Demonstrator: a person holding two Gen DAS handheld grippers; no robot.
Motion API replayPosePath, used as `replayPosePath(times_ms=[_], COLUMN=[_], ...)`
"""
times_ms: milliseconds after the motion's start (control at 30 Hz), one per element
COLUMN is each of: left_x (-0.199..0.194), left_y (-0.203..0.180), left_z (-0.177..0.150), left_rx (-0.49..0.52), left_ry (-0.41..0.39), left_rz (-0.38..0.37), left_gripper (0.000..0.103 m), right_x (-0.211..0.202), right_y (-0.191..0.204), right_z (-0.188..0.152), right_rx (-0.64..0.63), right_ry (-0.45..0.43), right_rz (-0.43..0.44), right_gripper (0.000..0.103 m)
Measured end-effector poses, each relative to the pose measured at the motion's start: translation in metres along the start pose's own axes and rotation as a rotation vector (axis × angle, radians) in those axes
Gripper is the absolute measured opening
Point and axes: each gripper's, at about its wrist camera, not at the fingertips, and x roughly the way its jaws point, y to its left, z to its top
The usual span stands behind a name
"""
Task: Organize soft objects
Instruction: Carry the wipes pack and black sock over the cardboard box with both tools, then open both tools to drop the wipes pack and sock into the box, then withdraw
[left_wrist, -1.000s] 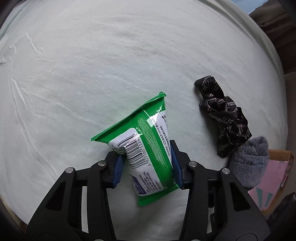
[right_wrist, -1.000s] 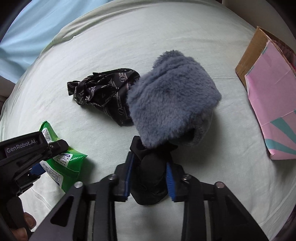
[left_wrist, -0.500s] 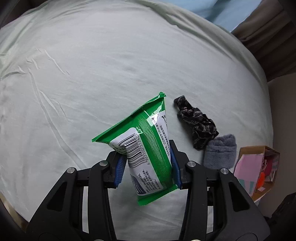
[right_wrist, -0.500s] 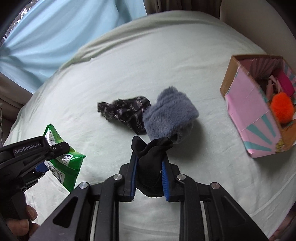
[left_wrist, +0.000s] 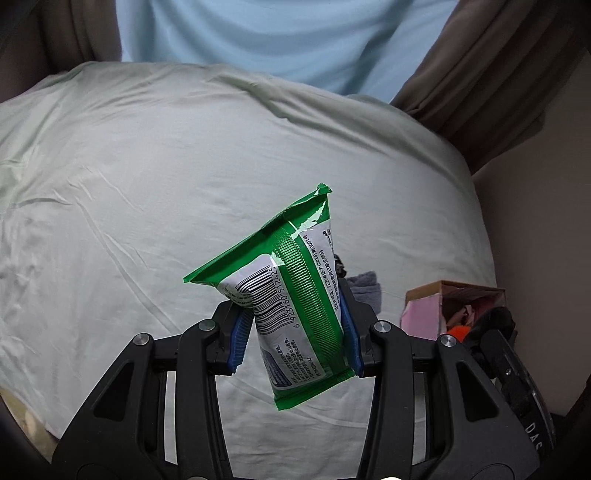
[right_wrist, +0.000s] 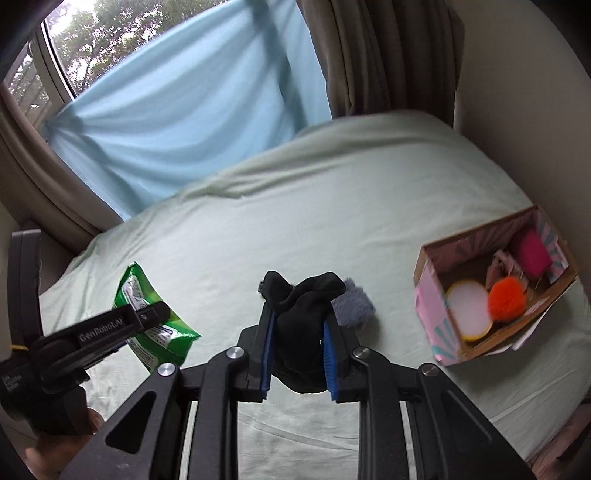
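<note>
Left gripper (left_wrist: 295, 332) clamps green wipes pack (left_wrist: 291, 302) at lower half, lifted above bed (left_wrist: 147, 184); glossy film may slide out. Right gripper (right_wrist: 299, 350) pinches black cloth (right_wrist: 299, 332), bunched, loose top may snag. Grey fuzzy piece (right_wrist: 352, 302) lies behind. Cardboard box (right_wrist: 436, 306) right, already holding orange pompom (right_wrist: 506, 299); little room, 2 loads risk colliding at opening.

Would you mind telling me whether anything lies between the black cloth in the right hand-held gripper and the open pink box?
Nothing visible does. The black cloth is lifted off the bed sheet; the grey fuzzy item lies behind it, and the pink box stands open to the right.
</note>
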Motion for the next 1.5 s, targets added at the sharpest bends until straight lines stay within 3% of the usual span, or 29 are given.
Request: replayPosePath(times_ms=[300,633,1033,1267,1500], left_x=[-0.028,-0.004,0.081,0.146,0.215], left_y=[-0.098,-0.227,-0.338,-0.365,-0.369], left_z=[-0.016,-0.047,-0.073,-0.086,-0.102], left_rx=[0.026,-0.008,0.123,0.191,0.277], left_ry=[-0.051,-0.049,0.111,0.220,0.343], left_rz=[-0.025,-0.036,-0.034,0.003,0.077], left_gripper=[0.039,0.039,0.039,0.039,0.039], right_x=[-0.070,-0.093,-0.036,0.015,0.076], right_y=[-0.073,-0.210,-0.335,-0.375,-0.394], right_z=[0.056,0.113,0.142,0.137,0.119], right_rx=[-0.006,-0.059,-0.037,-0.016,-0.011], right_ry=[-0.097,-0.071,0.114,0.212,0.337], right_rz=[0.018,0.039,0.029,0.019,0.041], right_gripper=[0.021,0.021,0.021,0.021,0.021])
